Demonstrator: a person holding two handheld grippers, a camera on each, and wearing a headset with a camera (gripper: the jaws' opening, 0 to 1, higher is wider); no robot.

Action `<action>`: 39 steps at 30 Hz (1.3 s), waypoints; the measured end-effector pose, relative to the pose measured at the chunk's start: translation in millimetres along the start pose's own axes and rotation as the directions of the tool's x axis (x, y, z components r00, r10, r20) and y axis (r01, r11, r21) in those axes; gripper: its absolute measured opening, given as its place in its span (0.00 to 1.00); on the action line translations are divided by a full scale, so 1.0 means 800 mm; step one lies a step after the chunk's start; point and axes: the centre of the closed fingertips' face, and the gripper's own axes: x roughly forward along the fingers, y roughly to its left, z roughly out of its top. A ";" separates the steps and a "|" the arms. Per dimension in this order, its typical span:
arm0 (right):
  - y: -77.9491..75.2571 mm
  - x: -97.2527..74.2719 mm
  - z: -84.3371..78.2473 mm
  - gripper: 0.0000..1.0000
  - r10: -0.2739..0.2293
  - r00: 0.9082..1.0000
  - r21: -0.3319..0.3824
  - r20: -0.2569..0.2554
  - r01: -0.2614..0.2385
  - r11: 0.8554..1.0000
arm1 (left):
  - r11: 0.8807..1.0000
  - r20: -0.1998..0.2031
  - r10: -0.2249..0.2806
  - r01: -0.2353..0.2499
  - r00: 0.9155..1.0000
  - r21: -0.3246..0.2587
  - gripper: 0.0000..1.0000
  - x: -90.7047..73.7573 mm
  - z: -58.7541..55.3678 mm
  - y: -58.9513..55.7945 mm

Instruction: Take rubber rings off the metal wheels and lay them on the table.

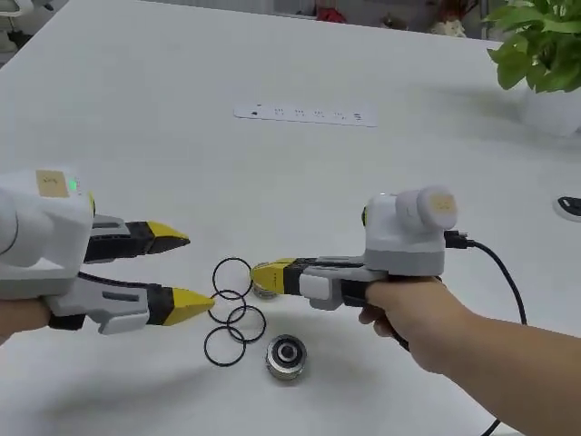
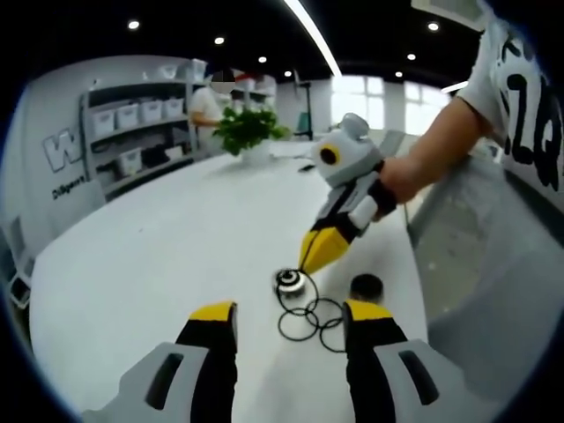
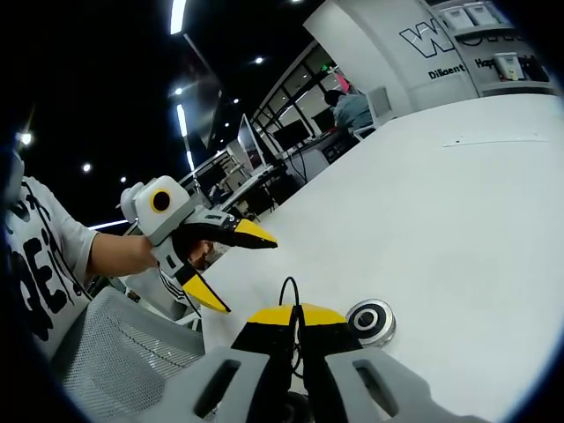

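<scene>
Several loose black rubber rings (image 1: 234,313) lie on the white table (image 1: 300,173), also seen in the left gripper view as rings (image 2: 310,321). One metal wheel (image 1: 287,356) stands alone near the front. A second wheel (image 1: 263,284) sits right against the yellow tips of my right gripper (image 1: 263,274). In the right gripper view this gripper (image 3: 298,317) is shut, a thin black ring loop (image 3: 290,286) pokes out past its tips, and the wheel (image 3: 370,319) is just to their right. My left gripper (image 1: 186,270) hovers open left of the rings, its jaws (image 2: 291,313) apart with nothing between them.
A white power strip (image 1: 306,115) lies further back on the table. A potted plant (image 1: 536,45) stands at the far right corner. A black cable (image 1: 504,272) trails from the right gripper. Shelves (image 2: 132,132) and a person (image 2: 207,106) are beyond the table.
</scene>
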 end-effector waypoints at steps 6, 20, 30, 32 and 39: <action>0.007 0.009 -0.009 0.00 0.015 1.000 0.007 -0.026 -0.015 1.000 | 1.000 0.005 0.007 -0.007 1.000 -0.001 0.51 -0.005 -0.002 0.001; 0.021 0.029 -0.034 0.00 0.039 0.996 0.016 -0.085 -0.038 0.999 | 0.999 0.009 0.026 -0.025 1.000 -0.026 0.51 -0.020 -0.016 0.003; 0.013 0.037 -0.042 0.00 0.026 0.994 0.018 -0.108 -0.024 1.000 | 0.998 0.007 0.038 -0.038 0.999 -0.044 0.51 -0.026 -0.025 0.006; 0.011 0.038 -0.043 0.00 0.022 0.993 0.020 -0.112 -0.020 1.000 | 0.998 0.006 0.038 -0.038 0.999 -0.044 0.51 -0.026 -0.026 0.006; 0.012 0.041 -0.048 0.00 0.027 0.991 0.025 -0.129 -0.024 0.999 | 0.998 0.005 0.039 -0.039 0.999 -0.049 0.51 -0.025 -0.028 0.007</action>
